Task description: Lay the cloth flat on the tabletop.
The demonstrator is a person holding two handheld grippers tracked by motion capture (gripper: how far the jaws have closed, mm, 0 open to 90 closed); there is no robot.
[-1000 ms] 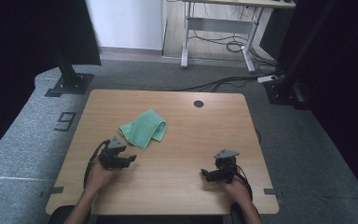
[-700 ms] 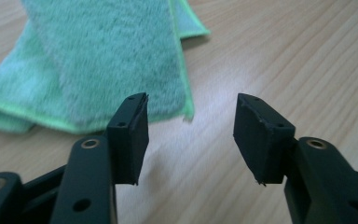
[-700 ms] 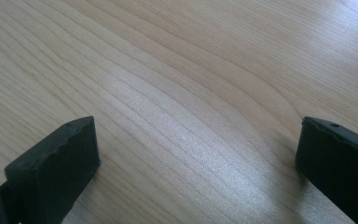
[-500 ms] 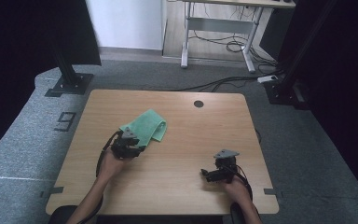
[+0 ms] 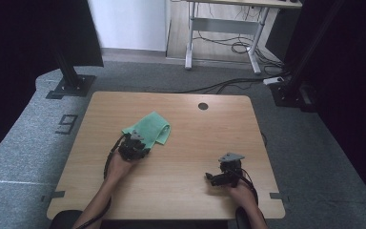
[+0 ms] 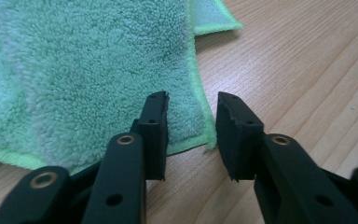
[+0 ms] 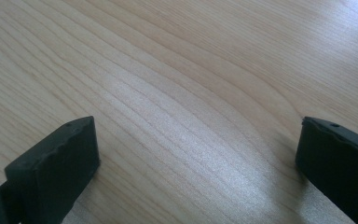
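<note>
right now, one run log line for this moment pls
left gripper: open, fingers straddling green cloth corner edge | right gripper: open wide over bare table | cloth: flat, not gripped

A rectangular light-wood table (image 5: 186, 157) with rounded corners and a round cable hole (image 5: 203, 106) stands on grey carpet. A folded green terry cloth (image 5: 150, 129) lies left of its centre.

Two hand-held grippers, both black: the left gripper (image 5: 134, 147) trails a dark cable that loops beside the bare forearm, while the right gripper (image 5: 223, 174) carries a grey three-cornered plate on top. Up close, the left gripper's (image 6: 192, 135) square-tipped fingers (image 6: 154, 133) show brass-ringed pivot holes and small screw holes.
</note>
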